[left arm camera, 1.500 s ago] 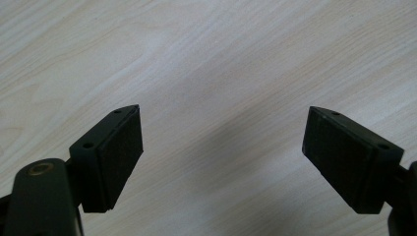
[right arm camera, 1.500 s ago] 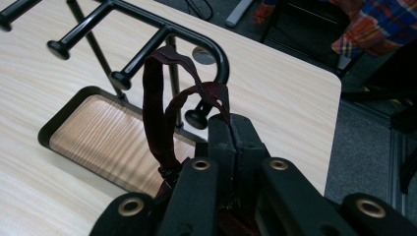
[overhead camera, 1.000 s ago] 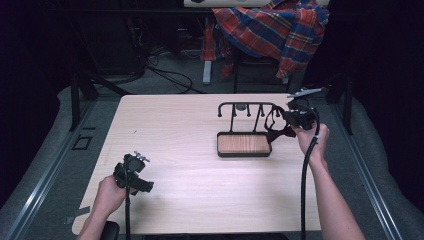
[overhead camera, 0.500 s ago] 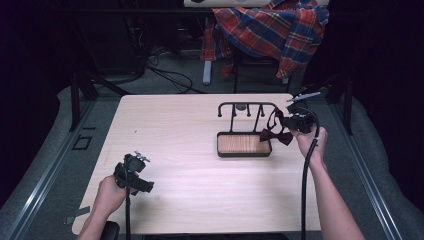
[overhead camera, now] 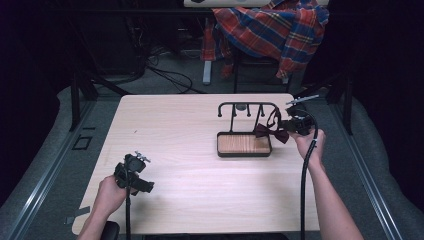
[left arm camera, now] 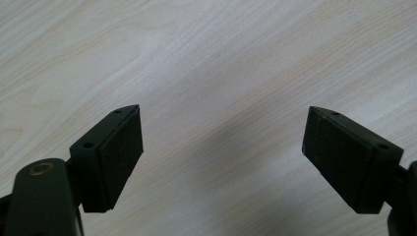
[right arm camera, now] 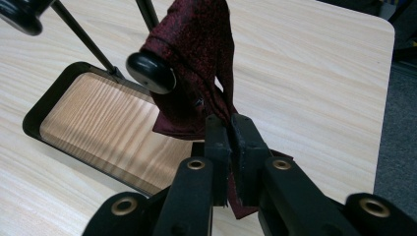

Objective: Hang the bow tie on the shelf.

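Observation:
A dark red bow tie (overhead camera: 270,132) hangs by its strap from the right end of a black metal rack (overhead camera: 248,105) that rises over a wood-bottomed tray (overhead camera: 244,145). My right gripper (overhead camera: 289,125) is shut on the bow tie (right arm camera: 196,64), holding its fabric just right of the tray, beside a round black knob (right arm camera: 150,73) of the rack. My left gripper (overhead camera: 142,183) hovers low over bare table near the front left. Its pads (left arm camera: 123,147) stand wide apart with nothing between them.
The light wooden table (overhead camera: 190,125) has free surface between the two grippers. Behind the table a plaid shirt (overhead camera: 270,30) hangs over a chair, with cables on the floor. Dark floor surrounds the table edges.
My right gripper has drawn the bow tie slightly down and toward the tray's right end. The left gripper has stayed still.

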Available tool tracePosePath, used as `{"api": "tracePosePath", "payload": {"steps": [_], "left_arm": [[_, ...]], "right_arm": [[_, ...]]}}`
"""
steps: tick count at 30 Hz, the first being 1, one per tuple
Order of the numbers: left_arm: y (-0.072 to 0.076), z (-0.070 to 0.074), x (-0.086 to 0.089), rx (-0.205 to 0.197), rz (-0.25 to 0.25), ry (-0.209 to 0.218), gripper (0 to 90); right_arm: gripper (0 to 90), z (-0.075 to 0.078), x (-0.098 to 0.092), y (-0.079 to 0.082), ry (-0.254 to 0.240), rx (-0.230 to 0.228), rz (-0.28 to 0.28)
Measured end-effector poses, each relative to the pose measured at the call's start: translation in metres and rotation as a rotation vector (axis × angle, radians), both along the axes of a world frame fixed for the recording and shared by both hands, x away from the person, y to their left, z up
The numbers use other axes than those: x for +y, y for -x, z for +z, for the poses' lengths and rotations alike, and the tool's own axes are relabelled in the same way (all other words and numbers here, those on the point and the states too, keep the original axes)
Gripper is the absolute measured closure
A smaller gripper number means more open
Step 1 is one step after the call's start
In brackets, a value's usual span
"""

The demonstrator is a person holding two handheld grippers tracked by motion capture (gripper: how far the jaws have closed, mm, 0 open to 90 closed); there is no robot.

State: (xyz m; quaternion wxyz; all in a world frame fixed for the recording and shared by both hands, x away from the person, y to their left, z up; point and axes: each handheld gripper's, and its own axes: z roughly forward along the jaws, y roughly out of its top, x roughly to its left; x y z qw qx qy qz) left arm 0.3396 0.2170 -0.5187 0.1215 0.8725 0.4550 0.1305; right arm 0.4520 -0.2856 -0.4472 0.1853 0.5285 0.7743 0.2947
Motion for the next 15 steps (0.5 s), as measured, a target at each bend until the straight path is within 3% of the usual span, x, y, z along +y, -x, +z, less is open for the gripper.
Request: {"api": "tracePosePath", "payload": {"steps": [15], "left_arm": [[0.0003,-0.0002,-0.0004,-0.003,-0.003,0.008,15.5]], "right_arm": [[81.3,0.0043,0.0017,0.0027,0.012,-0.010,0.025]]}}
